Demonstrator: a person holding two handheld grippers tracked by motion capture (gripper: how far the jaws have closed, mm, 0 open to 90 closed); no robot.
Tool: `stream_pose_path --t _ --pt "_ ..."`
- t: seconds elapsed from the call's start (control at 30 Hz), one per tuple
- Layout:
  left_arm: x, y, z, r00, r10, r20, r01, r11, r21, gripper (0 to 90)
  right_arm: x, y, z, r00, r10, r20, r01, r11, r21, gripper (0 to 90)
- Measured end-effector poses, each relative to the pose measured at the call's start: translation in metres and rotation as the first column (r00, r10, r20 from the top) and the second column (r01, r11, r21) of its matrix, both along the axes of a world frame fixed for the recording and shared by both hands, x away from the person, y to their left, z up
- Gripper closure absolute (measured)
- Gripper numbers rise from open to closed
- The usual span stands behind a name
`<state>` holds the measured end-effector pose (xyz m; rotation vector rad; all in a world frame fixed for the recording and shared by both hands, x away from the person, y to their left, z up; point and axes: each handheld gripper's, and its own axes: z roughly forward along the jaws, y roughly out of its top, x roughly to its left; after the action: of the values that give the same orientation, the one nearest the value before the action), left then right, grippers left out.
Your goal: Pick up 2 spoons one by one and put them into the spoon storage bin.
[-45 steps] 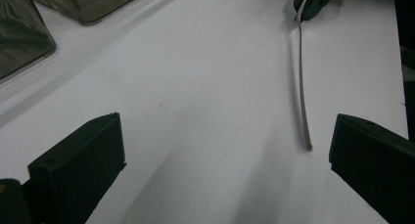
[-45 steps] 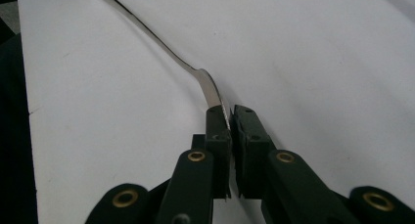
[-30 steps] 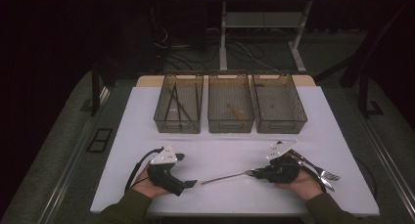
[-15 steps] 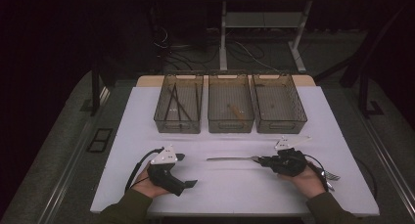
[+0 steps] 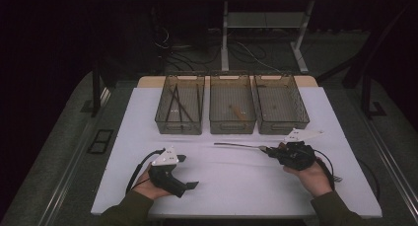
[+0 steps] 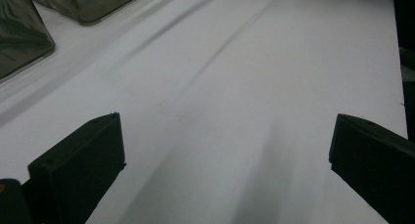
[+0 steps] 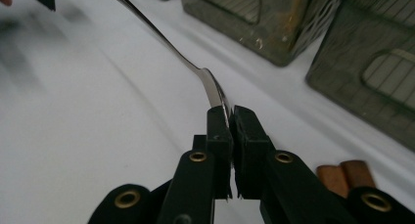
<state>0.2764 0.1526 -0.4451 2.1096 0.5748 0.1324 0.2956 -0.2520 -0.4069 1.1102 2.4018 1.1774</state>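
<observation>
Right gripper (image 5: 268,149) clamped on end of slim metal utensil (image 5: 236,145), held roughly level above white bench (image 5: 236,181), just in front of middle bin (image 5: 232,112); long handle points toward left gripper (image 5: 190,171), which rests on bench, jaws wide, nothing between
</observation>
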Motion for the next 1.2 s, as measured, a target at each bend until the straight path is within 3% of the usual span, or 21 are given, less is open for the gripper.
stream_pose_path --t 0.2,0.5,0.73,0.9,1.2 --pt "0.000 0.000 0.000 1.0000 0.000 0.000 0.000 1.0000 0.002 0.0 0.009 0.001 0.019 0.9963 -0.074 0.044 0.074 0.997 -0.007 86.4" --pt "-0.001 -0.001 0.000 1.0000 0.008 -0.002 -0.008 0.9999 -0.014 0.0 0.037 0.007 0.035 0.9775 -0.199 0.069 0.199 0.980 0.006 86.4" --pt "-0.001 -0.001 0.000 1.0000 0.008 -0.001 -0.008 0.9998 -0.018 0.0 0.066 0.023 0.045 0.9620 -0.262 0.078 0.264 0.964 -0.018 86.4" --pt "-0.001 -0.001 0.000 1.0000 0.007 0.000 -0.007 0.9998 -0.021 0.0 0.088 0.035 0.049 0.9537 -0.290 0.079 0.293 0.955 -0.034 86.3" --pt "-0.002 -0.001 0.000 1.0000 0.005 -0.002 -0.005 0.9995 -0.030 0.0 0.125 0.055 0.041 0.9310 -0.361 0.051 0.365 0.926 -0.094 86.3"
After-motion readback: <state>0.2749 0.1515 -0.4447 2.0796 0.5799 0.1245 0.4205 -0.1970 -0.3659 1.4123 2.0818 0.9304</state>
